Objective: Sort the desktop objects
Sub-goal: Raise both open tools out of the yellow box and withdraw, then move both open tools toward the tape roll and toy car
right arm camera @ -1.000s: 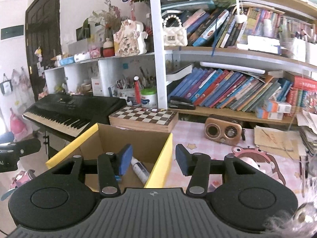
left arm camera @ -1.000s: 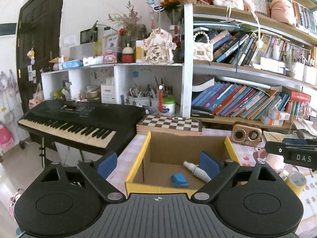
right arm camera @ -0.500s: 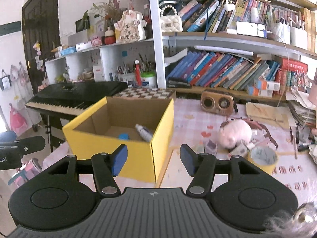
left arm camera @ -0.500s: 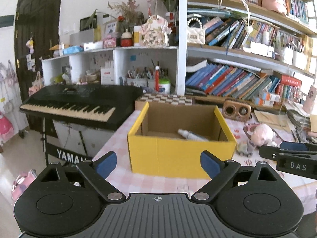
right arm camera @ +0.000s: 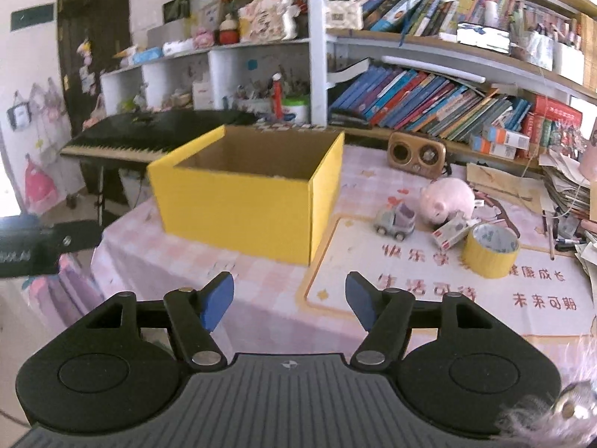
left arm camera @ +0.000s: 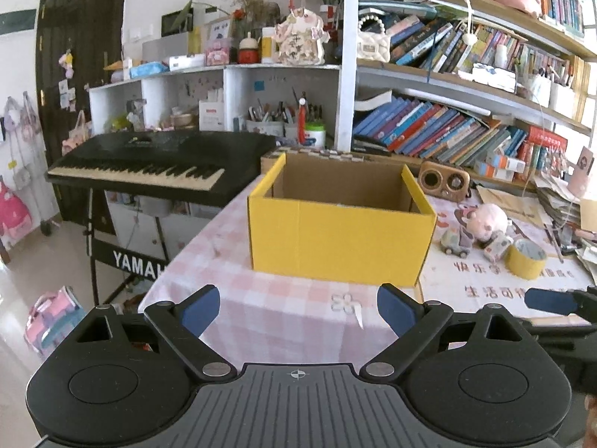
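Observation:
A yellow cardboard box (left arm camera: 339, 239) stands open on the pink checked tablecloth (left arm camera: 268, 310); its contents are hidden from here. It also shows in the right wrist view (right arm camera: 238, 209). Right of it lie a pink plush pig (right arm camera: 446, 199), a small toy car (right arm camera: 395, 220), a small carton (right arm camera: 451, 233) and a yellow tape roll (right arm camera: 490, 250). My left gripper (left arm camera: 298, 310) is open and empty, in front of the box. My right gripper (right arm camera: 289, 298) is open and empty, near the table's front edge.
A black keyboard (left arm camera: 156, 164) stands left of the table. A wooden speaker (right arm camera: 416, 155) and bookshelves (right arm camera: 429, 104) are behind. Papers and pens (right arm camera: 563, 201) pile at the right. A printed mat (right arm camera: 447, 283) covers the table's right part.
Both grippers have pulled back and down from above the box to the table's front edge. The box interior has dropped out of sight. Both stay open and empty.

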Action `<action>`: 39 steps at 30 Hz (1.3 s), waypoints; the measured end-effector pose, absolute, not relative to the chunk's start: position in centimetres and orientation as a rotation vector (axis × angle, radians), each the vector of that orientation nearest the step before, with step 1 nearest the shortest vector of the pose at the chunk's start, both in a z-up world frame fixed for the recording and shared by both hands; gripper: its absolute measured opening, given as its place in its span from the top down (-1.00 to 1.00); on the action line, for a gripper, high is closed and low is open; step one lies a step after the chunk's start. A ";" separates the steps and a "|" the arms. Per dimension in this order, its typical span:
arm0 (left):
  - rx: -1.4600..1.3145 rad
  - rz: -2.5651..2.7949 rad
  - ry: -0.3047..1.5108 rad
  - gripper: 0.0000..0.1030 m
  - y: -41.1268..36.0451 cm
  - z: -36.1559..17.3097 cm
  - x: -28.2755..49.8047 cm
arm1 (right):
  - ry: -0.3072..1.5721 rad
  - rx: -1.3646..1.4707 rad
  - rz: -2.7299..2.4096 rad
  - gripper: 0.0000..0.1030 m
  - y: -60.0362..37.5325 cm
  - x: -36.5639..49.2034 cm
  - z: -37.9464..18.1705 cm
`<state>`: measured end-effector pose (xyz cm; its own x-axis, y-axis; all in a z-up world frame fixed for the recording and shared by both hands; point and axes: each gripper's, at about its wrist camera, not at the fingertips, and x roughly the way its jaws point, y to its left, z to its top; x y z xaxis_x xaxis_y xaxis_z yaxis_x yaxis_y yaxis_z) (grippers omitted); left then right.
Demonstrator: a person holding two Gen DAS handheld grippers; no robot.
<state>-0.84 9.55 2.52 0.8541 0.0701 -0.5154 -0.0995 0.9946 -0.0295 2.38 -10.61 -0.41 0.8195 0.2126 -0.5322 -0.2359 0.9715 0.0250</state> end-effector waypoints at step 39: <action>0.000 -0.239 0.679 -0.82 0.1 -0.4 2.4 | 0.701 0.007 -0.019 -0.60 -17.7 -1.1 -3.6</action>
<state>2.42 0.12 -0.37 0.7518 -0.2192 -0.6219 0.2193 0.9726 -0.0777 -1.06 -17.75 -3.62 0.7641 -0.0153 -0.6449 0.0198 0.9998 -0.0002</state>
